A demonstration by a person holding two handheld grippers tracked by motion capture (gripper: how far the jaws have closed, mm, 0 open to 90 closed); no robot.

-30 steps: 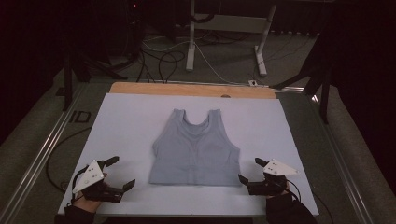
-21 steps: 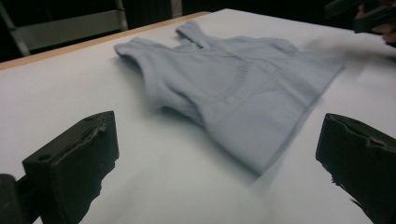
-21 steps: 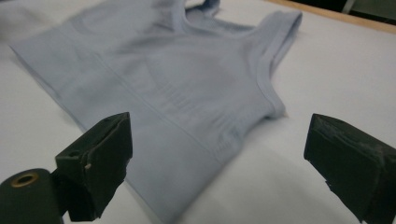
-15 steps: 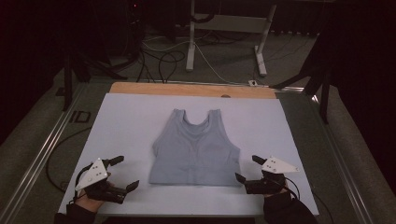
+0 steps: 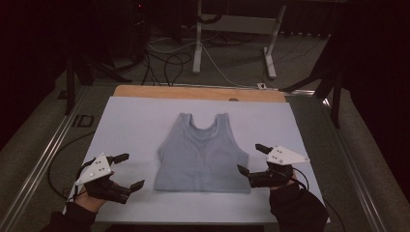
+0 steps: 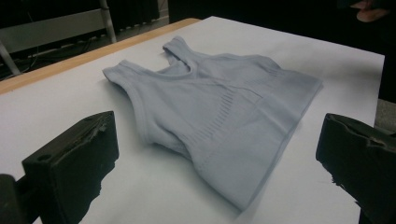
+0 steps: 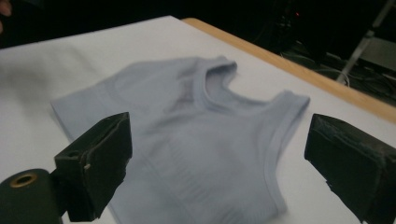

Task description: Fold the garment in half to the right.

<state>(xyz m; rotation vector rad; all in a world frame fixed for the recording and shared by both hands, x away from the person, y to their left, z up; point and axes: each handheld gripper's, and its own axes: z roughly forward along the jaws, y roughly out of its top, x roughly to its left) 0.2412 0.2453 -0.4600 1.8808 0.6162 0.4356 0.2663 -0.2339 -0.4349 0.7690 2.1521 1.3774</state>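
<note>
Fingers on both my grippers stand wide apart and hold nothing. My left gripper (image 5: 123, 170) hovers low over the counter (image 5: 130, 121) at about 8 o'clock from the pale blue crop tank top (image 5: 202, 153); my right gripper (image 5: 253, 158) sits at about 4 o'clock from it, its near finger close to the hem corner on that side.

That top lies flat in the middle of the white-covered counter, straps toward 12 o'clock, hem toward me. In my left gripper view the ribbed knit top (image 6: 219, 107) looks thin, soft and light, so I judge it will sag and fold the moment I lift it. Its flat body gives little to pinch and may slide on the smooth sheet. I would take hold at the doubled hem band's two corners, or the shoulder straps (image 7: 219, 70), where the edges are thicker.
</note>
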